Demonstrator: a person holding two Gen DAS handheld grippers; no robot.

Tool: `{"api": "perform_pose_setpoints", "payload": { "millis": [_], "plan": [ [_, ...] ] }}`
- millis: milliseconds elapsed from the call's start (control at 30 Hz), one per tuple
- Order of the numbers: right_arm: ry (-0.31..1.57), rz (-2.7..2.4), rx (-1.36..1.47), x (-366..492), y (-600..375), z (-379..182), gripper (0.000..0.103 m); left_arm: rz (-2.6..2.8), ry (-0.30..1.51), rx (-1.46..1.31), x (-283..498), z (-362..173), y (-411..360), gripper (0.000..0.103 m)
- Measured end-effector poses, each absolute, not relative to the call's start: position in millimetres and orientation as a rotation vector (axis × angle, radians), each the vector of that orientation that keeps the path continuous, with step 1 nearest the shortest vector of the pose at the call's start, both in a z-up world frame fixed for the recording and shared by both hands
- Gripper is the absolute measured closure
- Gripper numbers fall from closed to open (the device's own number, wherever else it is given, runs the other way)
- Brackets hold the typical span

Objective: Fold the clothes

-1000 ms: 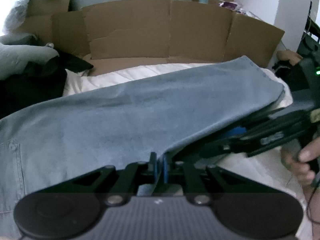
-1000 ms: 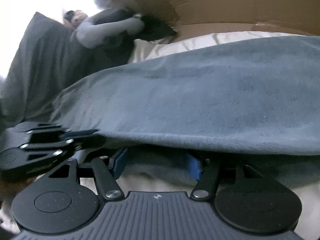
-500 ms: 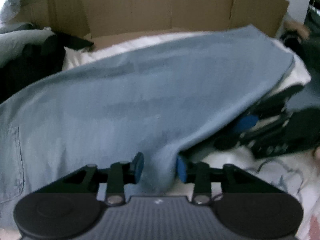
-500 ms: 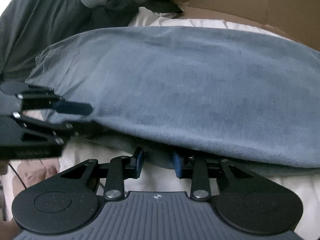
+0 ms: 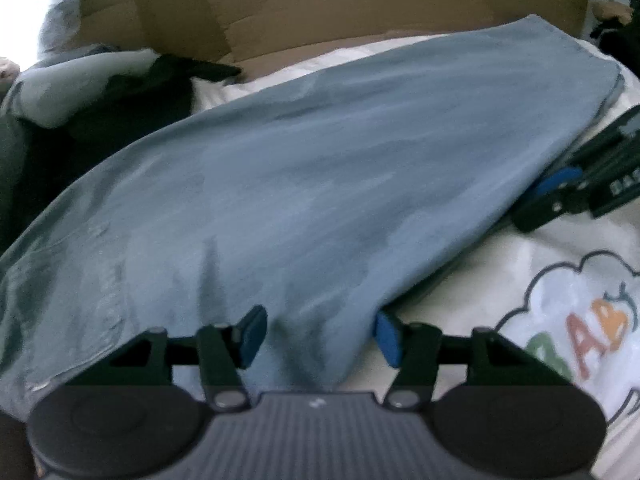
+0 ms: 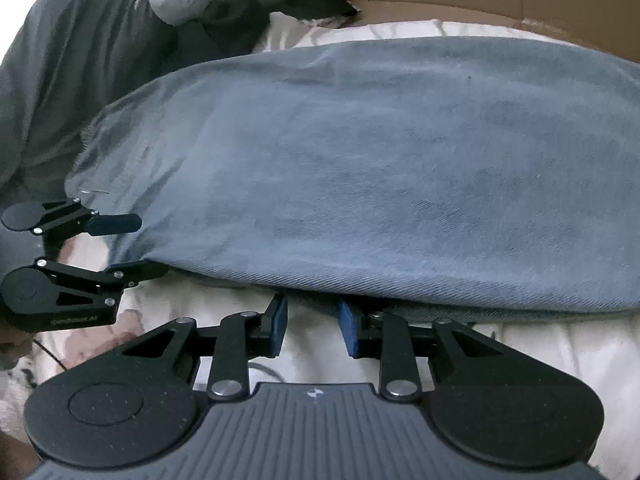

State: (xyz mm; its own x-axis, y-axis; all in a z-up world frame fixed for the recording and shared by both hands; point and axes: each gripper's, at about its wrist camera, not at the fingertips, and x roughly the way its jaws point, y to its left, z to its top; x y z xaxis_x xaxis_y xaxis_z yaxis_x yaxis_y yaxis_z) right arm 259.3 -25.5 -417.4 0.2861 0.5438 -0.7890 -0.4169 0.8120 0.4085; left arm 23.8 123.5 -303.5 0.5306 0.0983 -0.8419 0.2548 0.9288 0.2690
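Note:
Blue-grey jeans (image 5: 320, 180) lie folded across a white bed sheet (image 5: 500, 280), filling most of both views (image 6: 380, 180). My left gripper (image 5: 319, 334) sits at the near fold and its jaws are opening. A hump of the denim lies between the blue pads (image 5: 386, 336), which no longer press it. My right gripper (image 6: 313, 326) stands partly open at the lower edge of the jeans, with white sheet showing between its pads and the under layer at their tips. The left gripper (image 6: 132, 246) also appears at the left of the right wrist view, straddling the fold's corner.
Flattened cardboard (image 5: 360, 4) stands along the back of the bed. A heap of dark and grey clothes (image 6: 100, 60) lies at the far left. The sheet has a cloud print with coloured letters (image 5: 580, 320) at the right. The right gripper (image 5: 540, 200) shows at the jeans' right edge.
The left jaws went from shut on the denim to apart, and that hand moved in and lower over the fold. The right jaws narrowed from wide. The jeans settled flatter.

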Motion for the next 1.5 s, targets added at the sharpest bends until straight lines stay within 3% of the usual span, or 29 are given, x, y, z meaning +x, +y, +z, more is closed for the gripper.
{"api": "perform_pose_setpoints", "payload": {
  "millis": [400, 567, 933, 1267, 1500],
  "plan": [
    [1.102, 0.705, 0.153, 253, -24, -411, 0.069, 0.101, 1.054, 0.350, -3, -304, 154, 0.026],
    [1.105, 0.695, 0.162, 254, -27, -412, 0.069, 0.106, 1.115, 0.305, -10, -322, 164, 0.033],
    [1.089, 0.682, 0.180, 254, -35, -410, 0.069, 0.213, 0.841, -0.101, -10, -281, 197, 0.033],
    [1.109, 0.636, 0.234, 258, -50, -421, 0.069, 0.273, 0.941, -0.383, 1, -308, 215, 0.032],
    [1.113, 0.623, 0.255, 258, -51, -423, 0.069, 0.308, 0.856, -0.484, 8, -291, 229, 0.033]
  ]
}}
